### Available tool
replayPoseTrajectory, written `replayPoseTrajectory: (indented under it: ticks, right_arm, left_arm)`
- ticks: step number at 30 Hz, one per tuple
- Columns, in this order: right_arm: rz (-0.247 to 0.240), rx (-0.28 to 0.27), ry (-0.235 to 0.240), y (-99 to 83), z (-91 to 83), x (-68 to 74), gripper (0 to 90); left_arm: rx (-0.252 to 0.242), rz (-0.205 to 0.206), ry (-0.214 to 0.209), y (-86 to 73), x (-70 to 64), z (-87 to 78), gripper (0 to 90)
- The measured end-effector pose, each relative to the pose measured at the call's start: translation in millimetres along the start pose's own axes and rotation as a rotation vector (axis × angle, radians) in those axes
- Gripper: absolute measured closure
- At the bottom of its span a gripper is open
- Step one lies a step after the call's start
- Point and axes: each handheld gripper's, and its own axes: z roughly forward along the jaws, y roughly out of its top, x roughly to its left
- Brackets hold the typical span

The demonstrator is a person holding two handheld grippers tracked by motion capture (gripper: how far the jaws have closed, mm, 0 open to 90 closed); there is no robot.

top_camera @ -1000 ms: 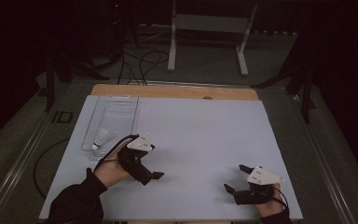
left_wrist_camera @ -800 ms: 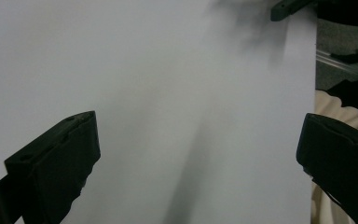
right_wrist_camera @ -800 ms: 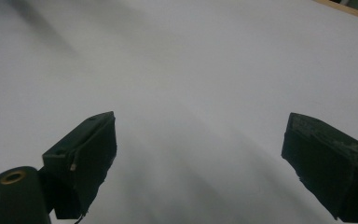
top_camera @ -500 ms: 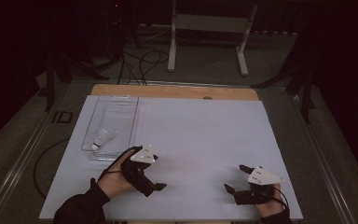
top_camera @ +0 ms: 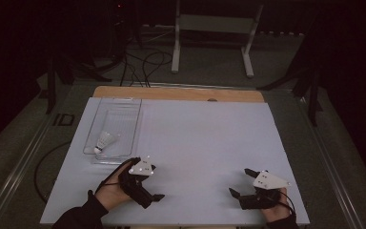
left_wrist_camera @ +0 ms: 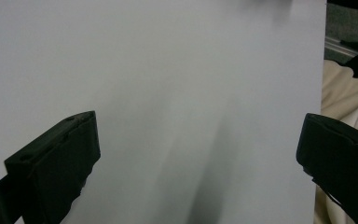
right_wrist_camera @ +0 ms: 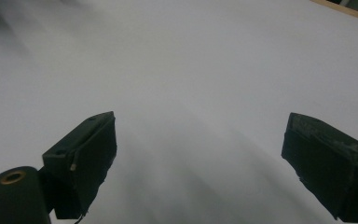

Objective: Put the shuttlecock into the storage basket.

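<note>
Shuttlecock [top_camera: 105, 141] lies on its side inside the clear plastic tray [top_camera: 134, 128], toward the tray's near end, with its white feather skirt pointing toward the far right and its cork end toward me. From the high view, that tray sits on the left part of the white table top [top_camera: 205, 138], with a strip of bare wood [top_camera: 181, 93] showing along the table's far edge. My left tongs [top_camera: 147, 193] rest low on the white surface just in front of the tray's near end, close to it but not touching, my hand [top_camera: 110, 191] wrapped round the grip and the grey plate on top tilted up. My right tongs [top_camera: 240, 183] sit near the front right corner of the table, well apart from the tray and the shuttlecock, their two black tips spread and pointing left across the table. Beyond the table stand a metal frame [top_camera: 214, 28] and some cables on the dark floor.

In the left gripper view, my two black jaws stand wide apart at the bottom corners with bare white table between them; they hold nothing. A bit of pale cloth [left_wrist_camera: 342, 93] shows past the table's edge on the right.

In the right gripper view, the jaws are likewise spread wide and empty, looking out over plain white table, with a sliver of the wooden edge [right_wrist_camera: 349, 11] at the top right corner.
</note>
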Motion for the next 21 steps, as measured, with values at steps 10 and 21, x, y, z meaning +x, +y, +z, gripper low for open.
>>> replayPoseTrajectory:
  ticks: [10, 21]
  right_arm:
    - [-0.003, 0.003, 0.001, 0.3, 0.6, 0.4, 10.0]
    - [-0.003, 0.004, 0.002, -0.2, 0.9, 0.1, 10.0]
  left_arm:
    - [-0.013, -0.048, 0.029, -20.2, -0.1, -9.3, 0.1]
    - [-0.051, -0.077, 0.038, -38.0, 4.7, -14.7, 0.1]
